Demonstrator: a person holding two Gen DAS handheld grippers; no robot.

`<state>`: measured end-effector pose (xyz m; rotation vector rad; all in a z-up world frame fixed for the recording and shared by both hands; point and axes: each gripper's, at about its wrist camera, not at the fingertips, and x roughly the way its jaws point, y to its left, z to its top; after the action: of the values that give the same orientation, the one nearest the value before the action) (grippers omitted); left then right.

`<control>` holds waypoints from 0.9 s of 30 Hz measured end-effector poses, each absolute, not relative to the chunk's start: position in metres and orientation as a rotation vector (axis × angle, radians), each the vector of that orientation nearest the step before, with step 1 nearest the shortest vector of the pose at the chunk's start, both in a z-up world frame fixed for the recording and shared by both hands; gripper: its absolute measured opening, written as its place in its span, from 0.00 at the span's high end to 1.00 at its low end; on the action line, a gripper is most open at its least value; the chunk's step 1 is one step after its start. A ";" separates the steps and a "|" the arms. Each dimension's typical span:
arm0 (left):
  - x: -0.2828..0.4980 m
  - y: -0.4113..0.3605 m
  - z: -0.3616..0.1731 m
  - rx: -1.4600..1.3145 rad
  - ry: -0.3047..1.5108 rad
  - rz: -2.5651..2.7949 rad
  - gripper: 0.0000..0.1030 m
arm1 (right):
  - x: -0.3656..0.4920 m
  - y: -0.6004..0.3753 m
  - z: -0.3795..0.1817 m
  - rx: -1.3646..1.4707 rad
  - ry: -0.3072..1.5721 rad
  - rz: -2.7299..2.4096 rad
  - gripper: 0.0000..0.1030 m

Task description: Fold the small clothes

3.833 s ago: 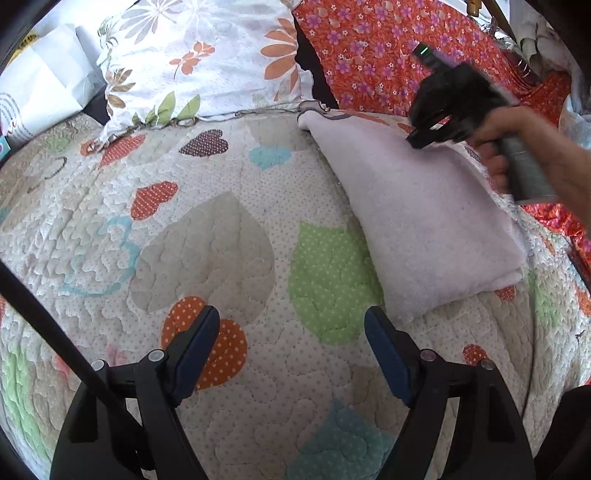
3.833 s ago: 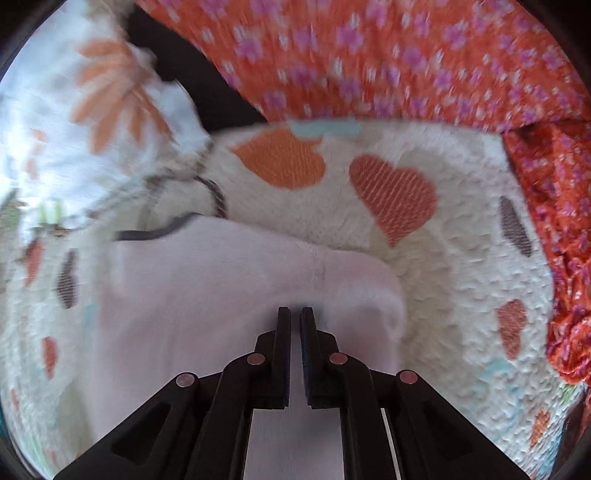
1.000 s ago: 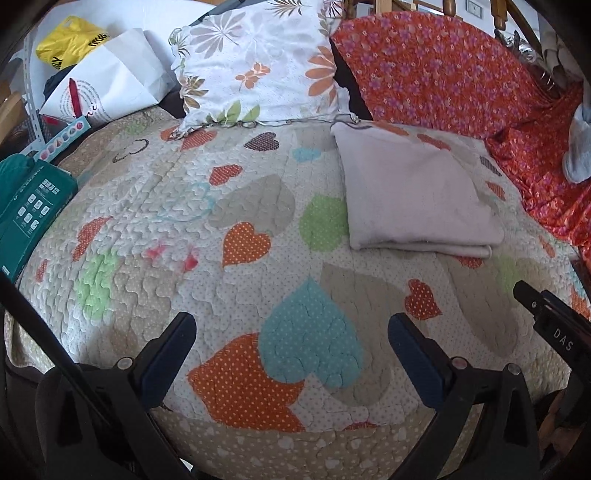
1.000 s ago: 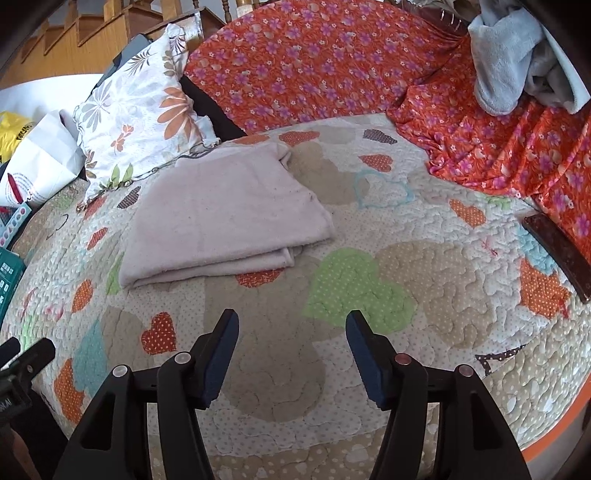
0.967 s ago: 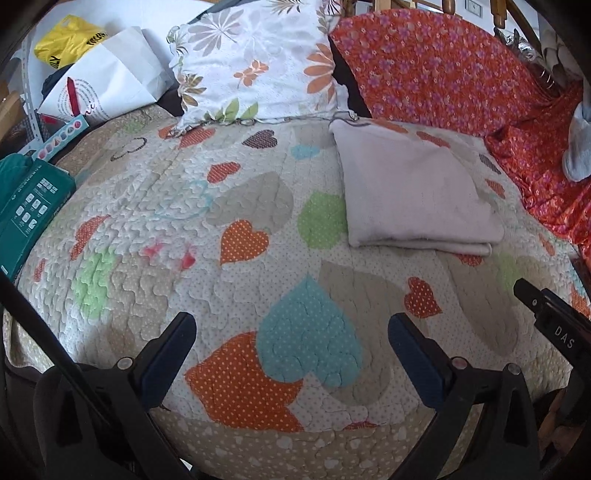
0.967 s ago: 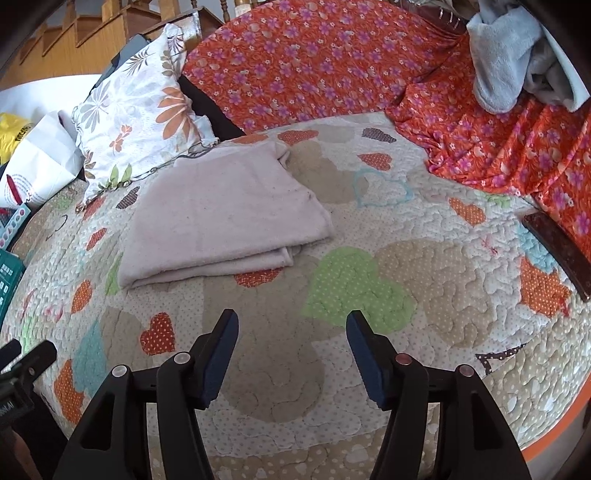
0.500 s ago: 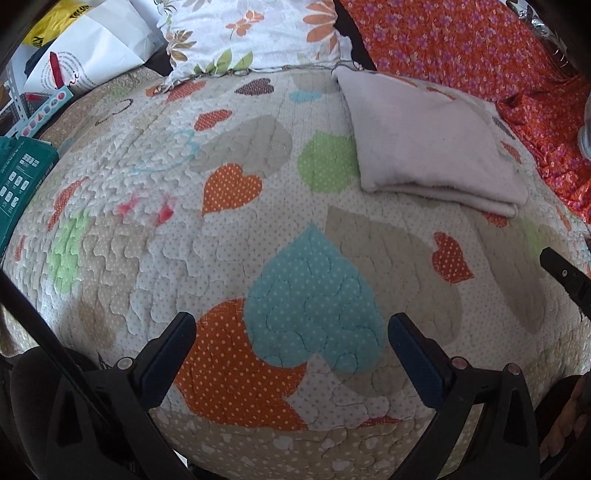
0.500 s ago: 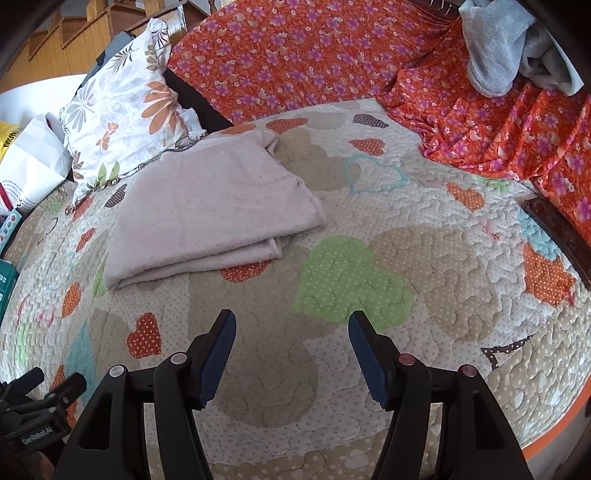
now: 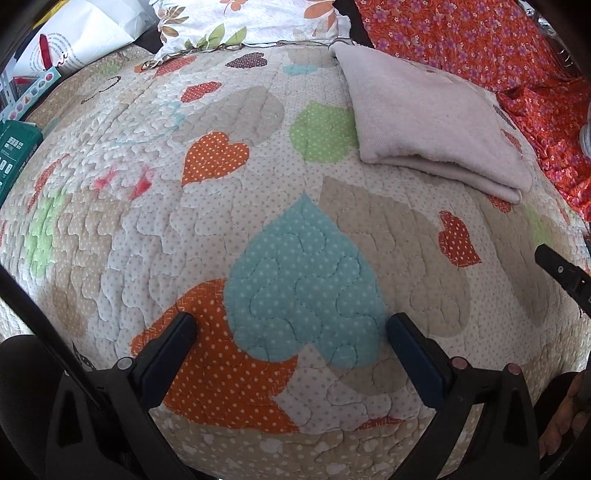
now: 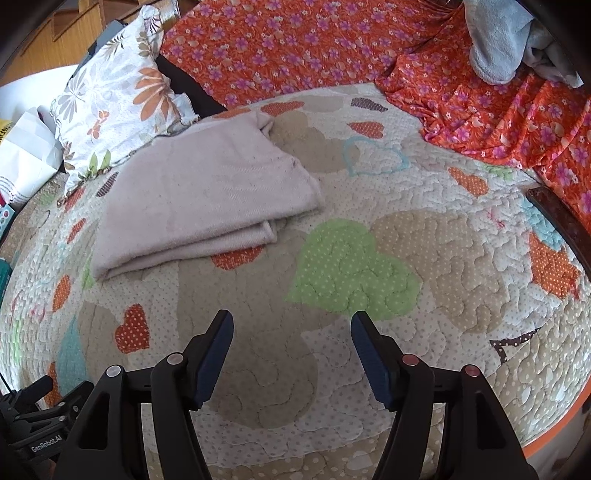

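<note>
A folded pale pink cloth (image 9: pixel 428 122) (image 10: pixel 207 195) lies flat on the heart-patterned quilt (image 9: pixel 295 258) (image 10: pixel 351 273), near the floral pillow. My left gripper (image 9: pixel 291 328) hangs wide open close over the quilt's front part, well short of the cloth, with nothing between its fingers. My right gripper (image 10: pixel 291 325) is also held over bare quilt in front of the cloth; its jaws are opening and hold nothing. The right tool's black body (image 9: pixel 561 273) shows at the right edge of the left wrist view, and the left tool (image 10: pixel 37 417) at the lower left of the right wrist view.
A floral pillow (image 10: pixel 118 96) and white paper bag (image 9: pixel 74 33) sit behind the quilt. An orange flowered sheet (image 10: pixel 295 44) covers the back and right, with a grey-blue garment (image 10: pixel 498 40) heaped on it. A green box (image 9: pixel 13 155) lies at the left and a dark flat object (image 10: pixel 557 218) at the right edge.
The left gripper has sunk closer to the quilt and tipped down, so the cloth now sits higher in its view. The right gripper's jaws have spread slightly. The folded cloth has not moved.
</note>
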<state>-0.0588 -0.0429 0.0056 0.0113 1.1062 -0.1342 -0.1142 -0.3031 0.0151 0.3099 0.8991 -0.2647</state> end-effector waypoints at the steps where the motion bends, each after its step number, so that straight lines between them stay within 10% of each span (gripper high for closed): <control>1: -0.059 -0.043 0.005 0.010 1.104 -0.134 0.00 | -0.113 -0.303 0.013 0.309 0.909 -0.269 0.31; 15: -0.055 -0.040 0.004 -0.006 1.139 -0.157 0.00 | -0.105 -0.295 -0.005 0.263 0.964 -0.290 0.01; 27: -0.061 -0.037 0.018 -0.054 1.144 -0.162 0.00 | -0.099 -0.294 -0.010 0.269 0.984 -0.276 0.00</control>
<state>-0.0614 -0.0368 0.0176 -0.0543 1.1442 -0.1625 -0.0991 -0.2940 -0.0096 0.2693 0.9843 -0.2763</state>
